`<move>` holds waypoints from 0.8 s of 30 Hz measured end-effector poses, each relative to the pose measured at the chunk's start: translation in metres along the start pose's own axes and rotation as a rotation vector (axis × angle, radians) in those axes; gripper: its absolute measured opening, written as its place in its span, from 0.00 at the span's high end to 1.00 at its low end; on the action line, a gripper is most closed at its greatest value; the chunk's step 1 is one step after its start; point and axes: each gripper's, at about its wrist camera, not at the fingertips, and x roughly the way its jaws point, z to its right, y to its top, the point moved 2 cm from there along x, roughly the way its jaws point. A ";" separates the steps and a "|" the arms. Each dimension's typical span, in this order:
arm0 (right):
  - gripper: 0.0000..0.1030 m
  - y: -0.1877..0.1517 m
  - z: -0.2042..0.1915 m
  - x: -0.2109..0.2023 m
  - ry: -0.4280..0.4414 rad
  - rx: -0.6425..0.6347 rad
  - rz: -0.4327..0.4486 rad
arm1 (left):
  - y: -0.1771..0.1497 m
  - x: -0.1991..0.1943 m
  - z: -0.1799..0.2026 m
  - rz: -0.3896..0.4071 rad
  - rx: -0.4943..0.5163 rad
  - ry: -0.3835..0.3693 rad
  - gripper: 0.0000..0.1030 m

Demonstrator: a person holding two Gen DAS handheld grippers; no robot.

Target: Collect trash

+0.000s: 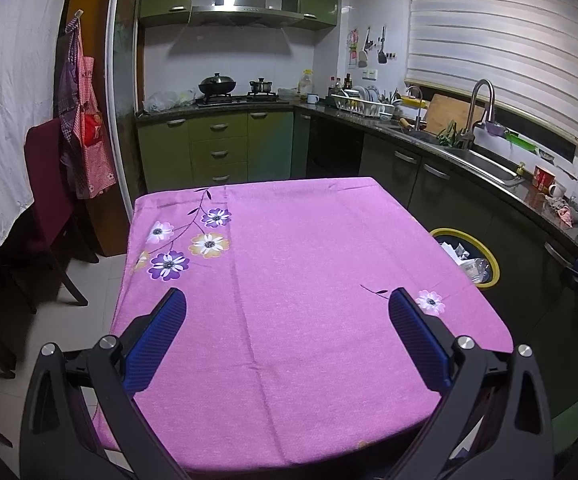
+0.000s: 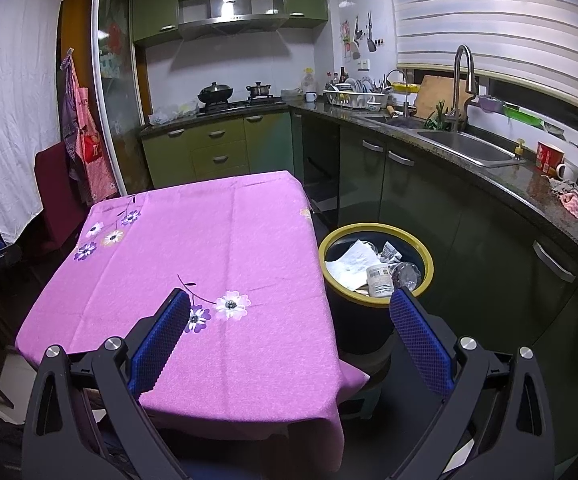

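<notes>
A dark trash bin with a yellow rim (image 2: 429,258) stands on the floor right of the table; it also shows in the left wrist view (image 1: 496,270). Inside lie crumpled white paper (image 2: 349,264), a white labelled bottle (image 2: 380,278) and a clear plastic piece (image 2: 407,272). The table with a pink flowered cloth (image 1: 309,300) carries no loose trash; it also shows in the right wrist view (image 2: 217,240). My left gripper (image 1: 289,300) is open and empty above the table's near half. My right gripper (image 2: 289,300) is open and empty above the table's right edge, near the bin.
A dark red chair (image 1: 49,184) stands left of the table. Green cabinets and a stove with pots (image 1: 217,86) line the back wall. A counter with sink (image 2: 469,150), dish rack and cups runs along the right. Dark floor lies between table and counter.
</notes>
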 end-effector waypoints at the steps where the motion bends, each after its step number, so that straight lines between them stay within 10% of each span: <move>1: 0.04 0.000 0.000 0.001 0.000 0.000 -0.002 | 0.000 0.000 0.000 -0.002 0.000 0.000 0.06; 24: 0.04 -0.001 0.000 0.007 0.001 -0.004 -0.019 | 0.000 0.004 0.001 -0.008 -0.006 -0.027 0.06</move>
